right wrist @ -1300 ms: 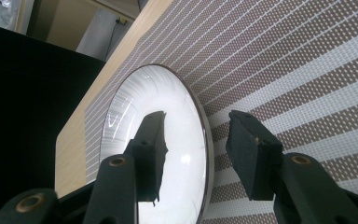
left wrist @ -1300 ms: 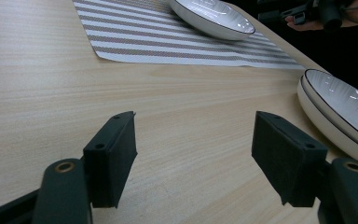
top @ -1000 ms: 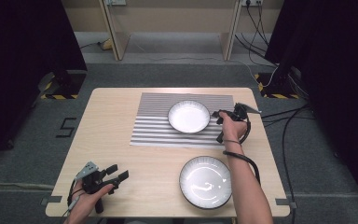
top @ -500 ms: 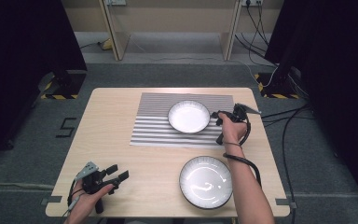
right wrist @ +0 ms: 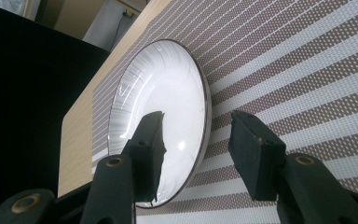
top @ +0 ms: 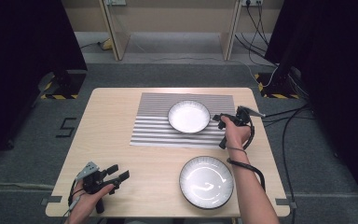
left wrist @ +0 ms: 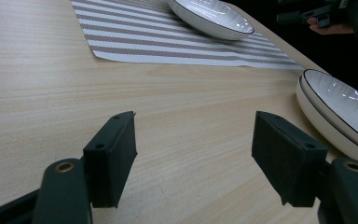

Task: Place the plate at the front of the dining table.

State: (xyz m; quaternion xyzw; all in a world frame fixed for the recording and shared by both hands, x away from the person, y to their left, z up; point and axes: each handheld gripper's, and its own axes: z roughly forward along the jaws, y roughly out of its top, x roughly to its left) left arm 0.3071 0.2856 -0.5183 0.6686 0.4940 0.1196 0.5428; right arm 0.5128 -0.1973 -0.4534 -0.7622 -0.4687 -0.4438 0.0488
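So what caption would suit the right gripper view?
Open claw straddling the rim of a white plate on a striped mat.

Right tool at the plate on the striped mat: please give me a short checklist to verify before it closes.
1. Right tool open: ok.
2. Rim of the plate between its jaws: ok.
3. Plate lies fully on the striped mat: ok.
4. Jaws touching the rim: cannot tell.
5. Second plate apart from the mat: ok.
6. Left tool open, holding nothing, away from both plates: ok.
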